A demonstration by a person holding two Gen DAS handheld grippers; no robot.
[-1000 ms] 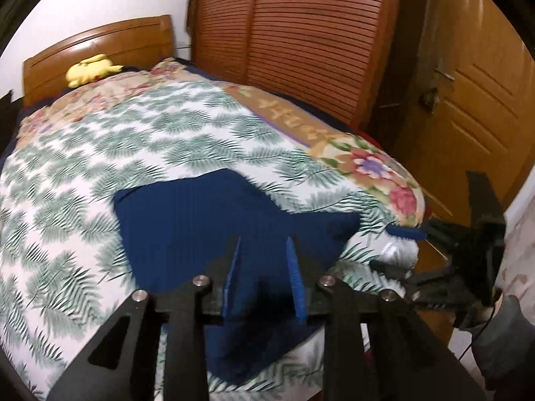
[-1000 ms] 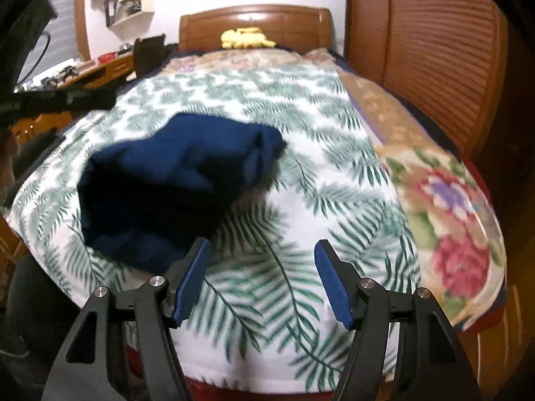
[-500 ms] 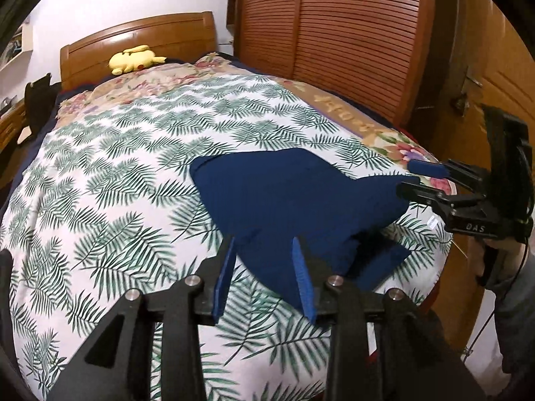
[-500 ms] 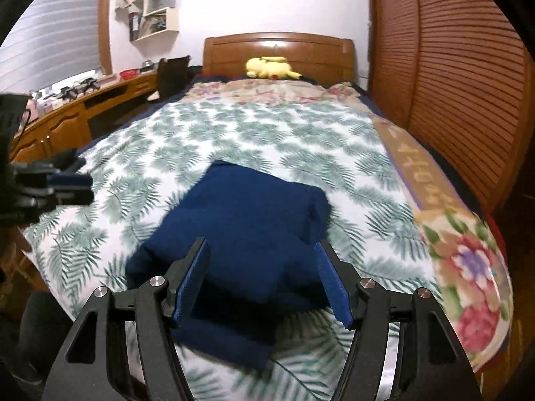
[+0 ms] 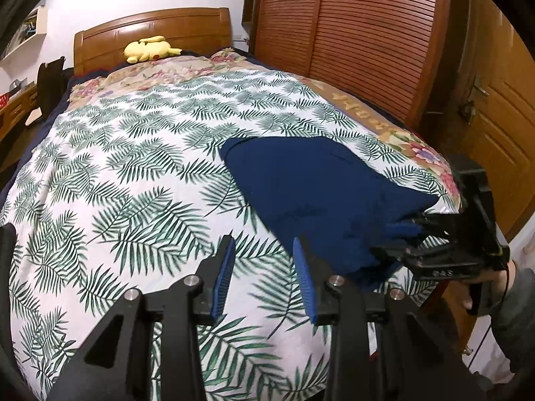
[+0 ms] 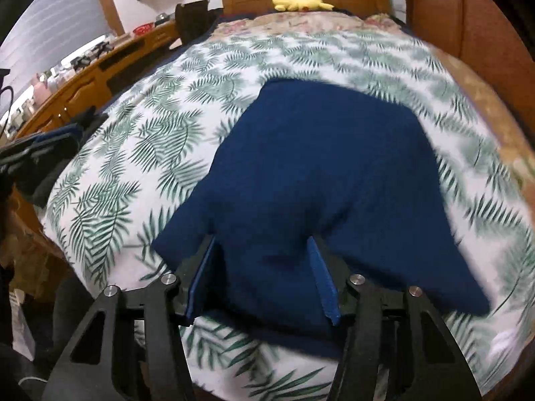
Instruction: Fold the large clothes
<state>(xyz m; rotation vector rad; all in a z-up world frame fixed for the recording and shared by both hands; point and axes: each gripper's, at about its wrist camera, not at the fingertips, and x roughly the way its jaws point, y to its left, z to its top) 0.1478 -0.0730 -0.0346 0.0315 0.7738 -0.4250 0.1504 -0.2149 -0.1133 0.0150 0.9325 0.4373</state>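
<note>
Since a second ago the right tool (image 6: 264, 277) has slid onto the blue garment (image 6: 321, 173) at the bed's (image 5: 133, 167) foot, jaws wide around its near edge, probably for another fold. Left tool (image 5: 262, 267) hangs wide, empty, beside it.

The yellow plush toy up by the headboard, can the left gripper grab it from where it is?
Probably not yet. The yellow plush toy lies at the far end of the bed, against the headboard. The left gripper hangs open over the near edge. Nothing blocks the way; it looks too far.
</note>
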